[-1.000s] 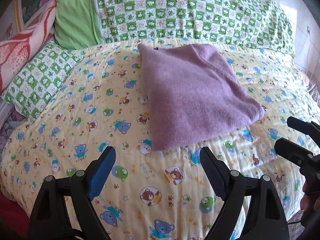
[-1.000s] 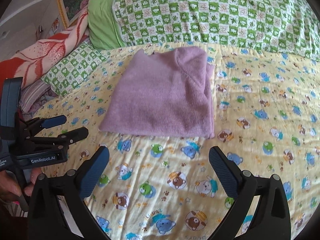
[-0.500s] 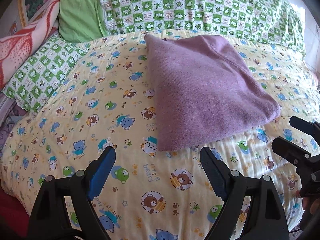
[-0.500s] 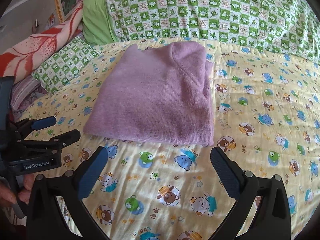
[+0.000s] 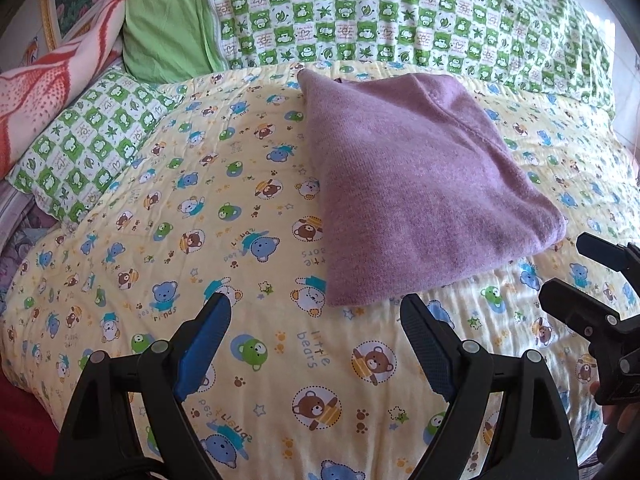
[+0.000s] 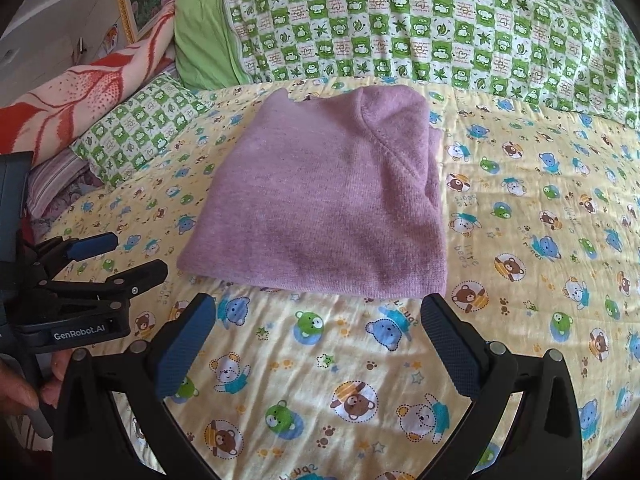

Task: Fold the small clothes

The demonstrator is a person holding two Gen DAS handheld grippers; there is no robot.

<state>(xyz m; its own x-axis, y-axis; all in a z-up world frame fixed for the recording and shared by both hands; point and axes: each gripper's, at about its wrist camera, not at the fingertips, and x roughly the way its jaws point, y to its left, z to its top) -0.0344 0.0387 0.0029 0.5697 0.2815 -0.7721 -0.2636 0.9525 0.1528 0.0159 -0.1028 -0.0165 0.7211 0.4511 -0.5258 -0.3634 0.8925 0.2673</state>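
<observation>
A purple knit garment (image 5: 416, 184) lies folded flat on the yellow bear-print bed cover (image 5: 200, 216); it also shows in the right wrist view (image 6: 328, 204). My left gripper (image 5: 316, 308) is open and empty, just short of the garment's near left corner. My right gripper (image 6: 318, 308) is open and empty, just short of its near edge. Each gripper shows in the other's view: the right one (image 5: 576, 272) at the right edge, the left one (image 6: 120, 256) at the left edge.
A green checked quilt (image 5: 400, 12) lies across the head of the bed. A green checked pillow (image 5: 88, 140) and a red and cream blanket (image 5: 44, 88) lie at the left. The yellow cover (image 6: 540, 220) stretches to the right of the garment.
Both grippers have moved forward toward the garment, which now looks larger and nearer. Both stay open. The garment has not moved.
</observation>
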